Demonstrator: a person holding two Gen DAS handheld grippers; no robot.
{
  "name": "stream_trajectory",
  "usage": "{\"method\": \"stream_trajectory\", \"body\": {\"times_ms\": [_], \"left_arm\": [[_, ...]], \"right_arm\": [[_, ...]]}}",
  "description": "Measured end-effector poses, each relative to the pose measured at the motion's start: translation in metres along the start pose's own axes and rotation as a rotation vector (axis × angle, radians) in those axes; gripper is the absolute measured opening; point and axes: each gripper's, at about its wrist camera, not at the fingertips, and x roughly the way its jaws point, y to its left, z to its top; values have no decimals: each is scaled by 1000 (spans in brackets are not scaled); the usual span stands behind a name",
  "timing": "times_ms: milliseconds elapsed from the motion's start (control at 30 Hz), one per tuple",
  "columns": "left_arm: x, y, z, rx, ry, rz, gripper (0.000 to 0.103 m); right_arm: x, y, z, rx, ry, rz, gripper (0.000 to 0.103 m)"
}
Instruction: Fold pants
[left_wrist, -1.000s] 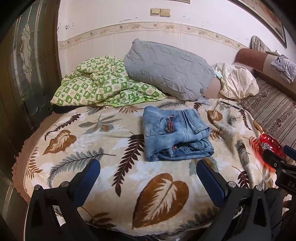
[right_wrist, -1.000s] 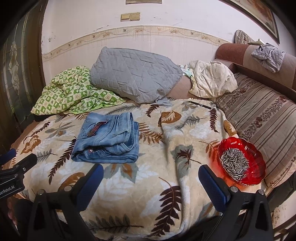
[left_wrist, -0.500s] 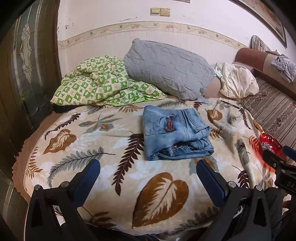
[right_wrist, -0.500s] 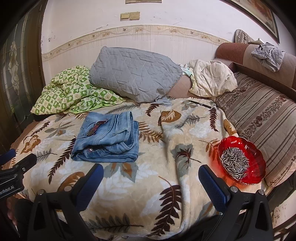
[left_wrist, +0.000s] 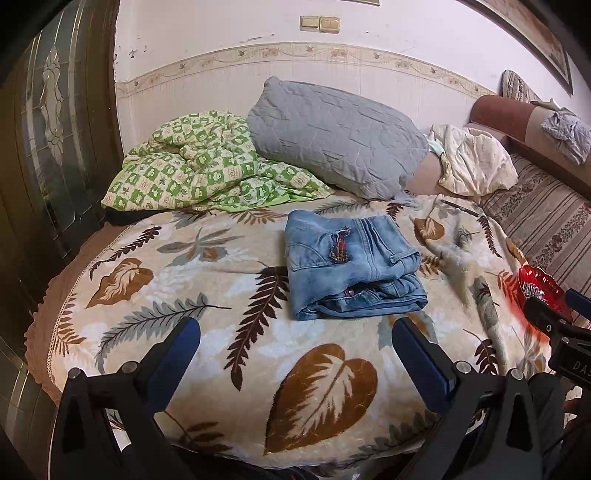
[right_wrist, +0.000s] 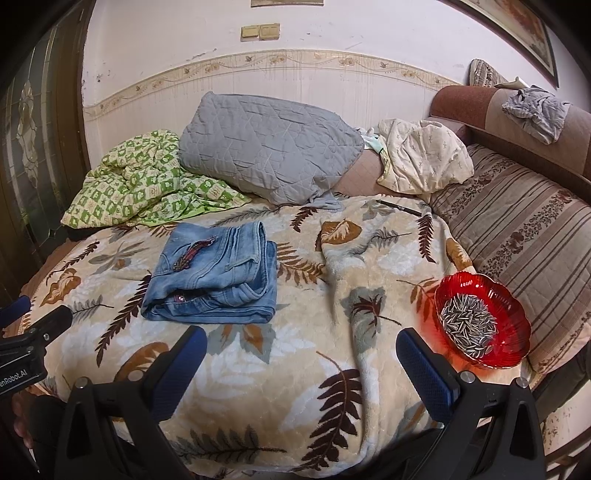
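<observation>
In the left wrist view, the left gripper (left_wrist: 295, 354) hangs low over the near part of the bed, its jaws wide apart and holding nothing. The folded jeans (left_wrist: 351, 271) lie as a compact bundle on the leaf-pattern blanket (left_wrist: 184, 280), just beyond the jaws and not touching them; a small embroidered patch shows on the top layer. Behind them are a grey pillow (left_wrist: 332, 136) and a green checked quilt (left_wrist: 199, 166). In the right wrist view, the right gripper (right_wrist: 301, 354) also has its jaws wide and empty, above the blanket (right_wrist: 332, 369), and the jeans (right_wrist: 218, 277) lie ahead to its left. A red bowl of sunflower seeds (right_wrist: 480, 321) sits just beside the right jaw, near the edge of the bed. The folding looks finished to me. The risk I see is the bowl: a careless sideways move of the right gripper, or a pull on the blanket, could tip it and spill the seeds. A second grip on the bundle could also open the upper layers.
</observation>
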Motion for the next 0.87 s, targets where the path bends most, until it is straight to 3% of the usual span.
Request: {"method": "stream_trajectory", "body": {"times_ms": [867], "left_arm": [[-1,3,-3,9,-9,-39,103]], "right_arm": [[1,1,-1,0,1,-1,103]]}}
